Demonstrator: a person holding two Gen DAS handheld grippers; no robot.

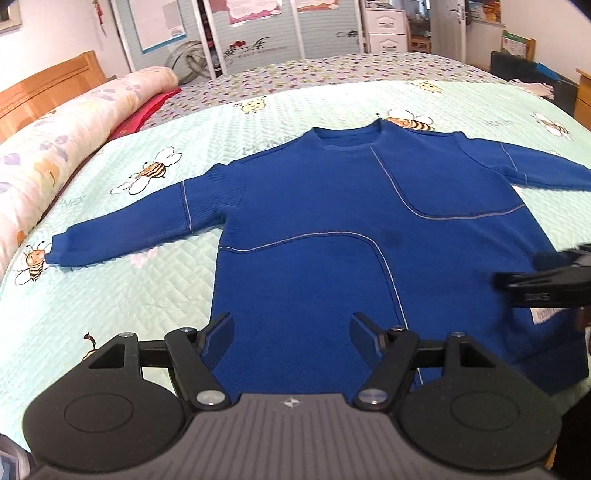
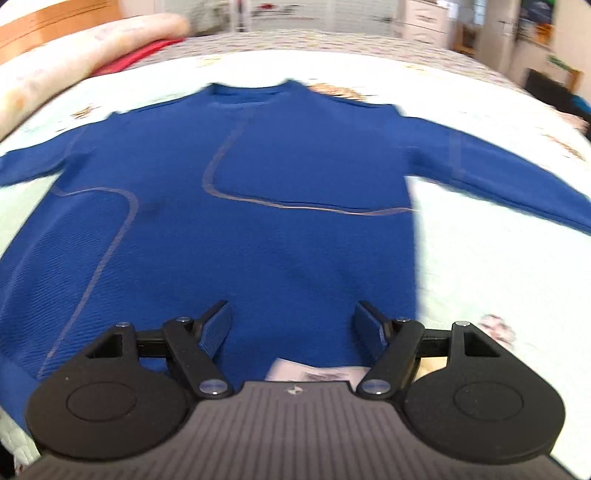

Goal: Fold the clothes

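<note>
Sweater [image 1: 332,221]: laid flat on bed [image 1: 110,295], sleeves spread, no fold made. Left tongs [image 1: 291,332], right tongs [image 2: 293,325]: held wide open, empty.

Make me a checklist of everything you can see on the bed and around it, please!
Surface: bee-print quilt on the bed, flat.
Job's things: blue sweater spread face up, both sleeves out, not yet folded; white tag at its hem.
Clutter: rolled floral blanket and a red item at the left of the bed.
Grippers: left gripper open, empty, above the hem; right gripper open, empty, its view blurred.
Cables: nothing seen.
Surroundings: wooden headboard, white drawers.
</note>
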